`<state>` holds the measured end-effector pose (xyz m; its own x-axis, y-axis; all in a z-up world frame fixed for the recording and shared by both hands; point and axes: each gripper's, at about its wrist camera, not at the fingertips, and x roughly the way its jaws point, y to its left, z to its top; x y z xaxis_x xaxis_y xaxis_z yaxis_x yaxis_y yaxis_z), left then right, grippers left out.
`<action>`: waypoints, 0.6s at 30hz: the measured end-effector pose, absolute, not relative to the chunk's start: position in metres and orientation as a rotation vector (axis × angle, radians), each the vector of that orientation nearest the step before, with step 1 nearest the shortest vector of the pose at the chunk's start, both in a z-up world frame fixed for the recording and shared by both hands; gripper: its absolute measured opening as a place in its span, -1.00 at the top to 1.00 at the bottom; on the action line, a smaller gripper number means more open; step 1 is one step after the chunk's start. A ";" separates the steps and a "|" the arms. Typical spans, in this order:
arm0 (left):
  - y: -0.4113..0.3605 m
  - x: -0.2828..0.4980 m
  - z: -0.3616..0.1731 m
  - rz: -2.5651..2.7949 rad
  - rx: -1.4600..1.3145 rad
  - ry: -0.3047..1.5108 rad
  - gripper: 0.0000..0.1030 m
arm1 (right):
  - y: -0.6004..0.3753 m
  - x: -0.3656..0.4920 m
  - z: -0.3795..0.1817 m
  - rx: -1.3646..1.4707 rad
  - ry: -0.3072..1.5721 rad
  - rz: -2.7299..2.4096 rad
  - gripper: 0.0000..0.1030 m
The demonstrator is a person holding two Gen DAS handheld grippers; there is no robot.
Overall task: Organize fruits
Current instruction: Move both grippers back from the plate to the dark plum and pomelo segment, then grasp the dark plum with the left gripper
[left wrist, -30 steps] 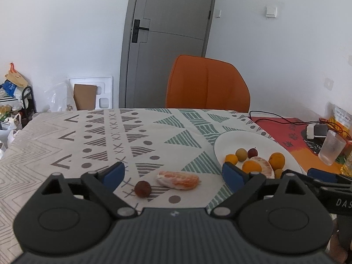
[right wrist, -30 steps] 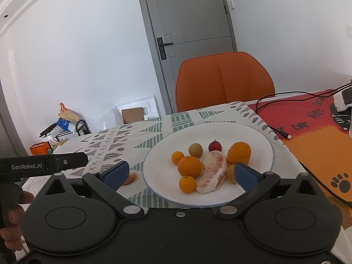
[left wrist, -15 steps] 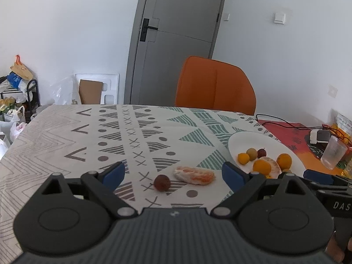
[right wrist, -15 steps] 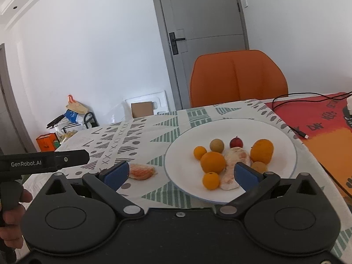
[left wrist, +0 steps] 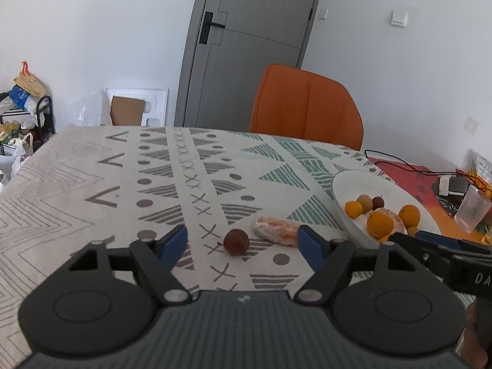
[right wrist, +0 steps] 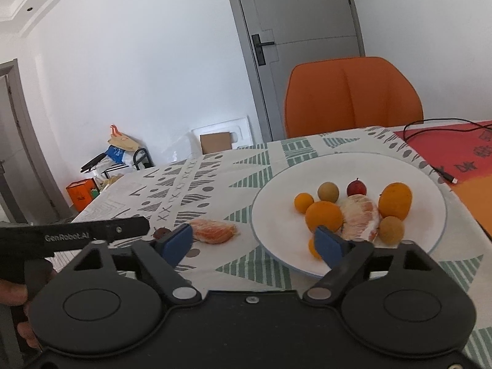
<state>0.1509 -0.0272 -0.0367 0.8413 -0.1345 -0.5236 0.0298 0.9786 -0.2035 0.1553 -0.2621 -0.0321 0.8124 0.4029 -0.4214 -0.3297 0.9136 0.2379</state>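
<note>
On the table, a small round fruit is lying just left of a peeled segment, with the fruit-bearing plate sitting right of both and a chair standing behind.

White plate with a thin blue rim, orange chair, tablecloth (grey-and-green geometric print).
</note>
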 end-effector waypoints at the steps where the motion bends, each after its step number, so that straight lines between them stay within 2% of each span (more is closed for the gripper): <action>1: -0.027 0.153 -0.039 -0.089 -0.192 0.570 -0.41 | -0.261 0.156 -0.033 0.156 0.486 0.394 -0.51; 7: -0.022 0.166 -0.049 -0.086 -0.201 0.593 -0.23 | -0.257 0.161 -0.033 0.150 0.493 0.392 -0.40; 15: -0.028 0.185 -0.058 -0.085 -0.175 0.619 -0.17 | -0.255 0.166 -0.033 0.149 0.497 0.388 -0.34; 18: -0.031 0.190 -0.062 -0.083 -0.165 0.628 -0.07 | -0.254 0.167 -0.034 0.147 0.499 0.390 -0.34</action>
<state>0.1904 -0.0310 -0.0624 0.8066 -0.1274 -0.5772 0.0273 0.9835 -0.1788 0.1671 -0.2540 -0.0337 0.8064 0.3988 -0.4367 -0.3281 0.9161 0.2306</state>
